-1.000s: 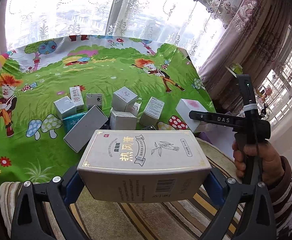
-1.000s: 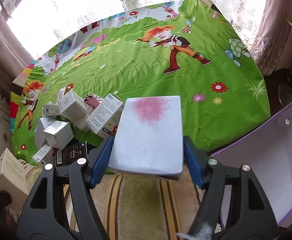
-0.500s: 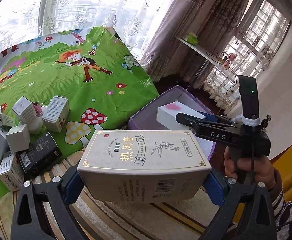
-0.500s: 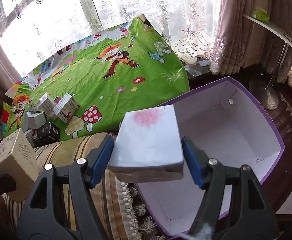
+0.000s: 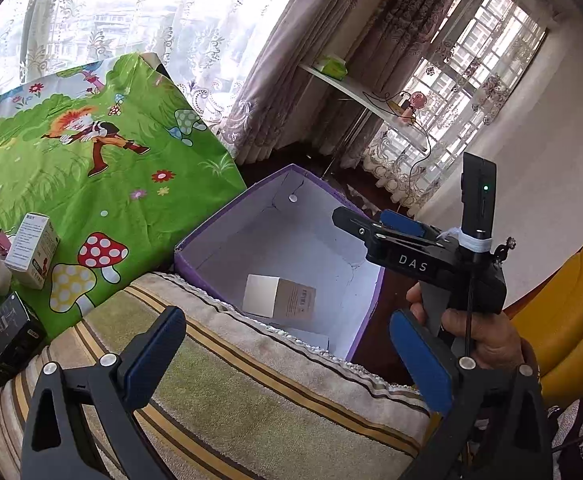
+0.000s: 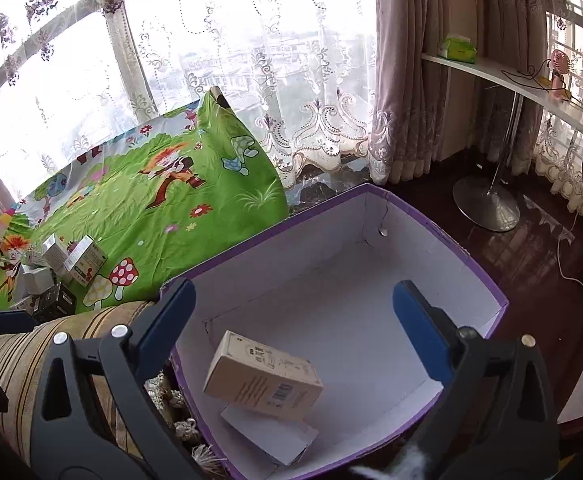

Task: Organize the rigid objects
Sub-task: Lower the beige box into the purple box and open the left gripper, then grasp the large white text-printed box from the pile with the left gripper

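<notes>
A purple bin (image 6: 471,264) with a white inside sits on the floor beside the bed; it also shows in the left wrist view (image 5: 211,228). A beige carton (image 6: 263,376) lies tilted in it on top of a white box (image 6: 267,436). The beige carton (image 5: 279,296) also shows in the left wrist view. My left gripper (image 5: 287,356) is open and empty over a striped cushion (image 5: 251,400). My right gripper (image 6: 293,328) is open and empty above the bin, and shows in the left wrist view (image 5: 375,220). Several small boxes (image 6: 63,264) remain on the green cartoon sheet (image 5: 91,184).
A black box (image 5: 7,332) lies at the sheet's near edge by the cushion. A white shelf on a metal stand (image 6: 487,200) is behind the bin on dark floor. Lace curtains hang along the windows. A yellow seat (image 5: 571,304) is at the right.
Both grippers have opened and let go of their boxes. The beige carton and the white box now lie in the purple bin. Both views have swung further toward the bin.
</notes>
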The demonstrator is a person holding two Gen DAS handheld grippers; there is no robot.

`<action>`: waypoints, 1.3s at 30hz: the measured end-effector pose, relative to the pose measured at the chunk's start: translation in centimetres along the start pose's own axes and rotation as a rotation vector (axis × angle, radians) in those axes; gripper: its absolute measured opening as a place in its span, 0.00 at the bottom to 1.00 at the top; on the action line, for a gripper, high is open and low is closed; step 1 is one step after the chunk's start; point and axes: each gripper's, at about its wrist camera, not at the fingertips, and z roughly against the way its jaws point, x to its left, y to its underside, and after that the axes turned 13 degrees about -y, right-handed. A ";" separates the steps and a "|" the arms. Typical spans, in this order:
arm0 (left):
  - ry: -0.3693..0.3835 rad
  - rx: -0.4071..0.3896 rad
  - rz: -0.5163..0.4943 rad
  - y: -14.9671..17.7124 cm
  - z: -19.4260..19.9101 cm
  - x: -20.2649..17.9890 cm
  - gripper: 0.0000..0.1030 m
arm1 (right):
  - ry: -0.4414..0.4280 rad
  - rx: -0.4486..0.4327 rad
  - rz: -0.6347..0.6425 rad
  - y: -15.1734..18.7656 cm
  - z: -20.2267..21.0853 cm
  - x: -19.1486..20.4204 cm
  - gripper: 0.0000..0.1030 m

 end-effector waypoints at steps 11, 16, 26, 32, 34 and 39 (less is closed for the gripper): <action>-0.101 -0.098 0.071 -0.1 2.8 4.2 1.00 | -0.152 0.010 0.046 -1.0 0.3 3.3 0.97; -0.161 -0.158 0.131 0.5 5.1 7.9 0.99 | -0.195 0.040 0.088 -1.2 -0.2 5.7 0.97; -0.230 -0.227 0.535 3.3 10.3 20.2 0.98 | -0.257 0.107 0.114 -2.0 -1.4 10.2 0.97; -0.260 -0.197 0.855 6.2 10.8 27.4 0.99 | -0.292 0.140 0.151 -2.2 -2.7 13.9 0.97; -0.260 -0.145 0.939 7.1 10.0 29.2 0.99 | -0.305 0.165 0.152 -2.1 -3.5 15.0 0.97; -0.277 -0.025 1.029 7.8 7.8 32.2 1.00 | -0.350 0.216 0.188 -1.7 -5.1 18.3 0.97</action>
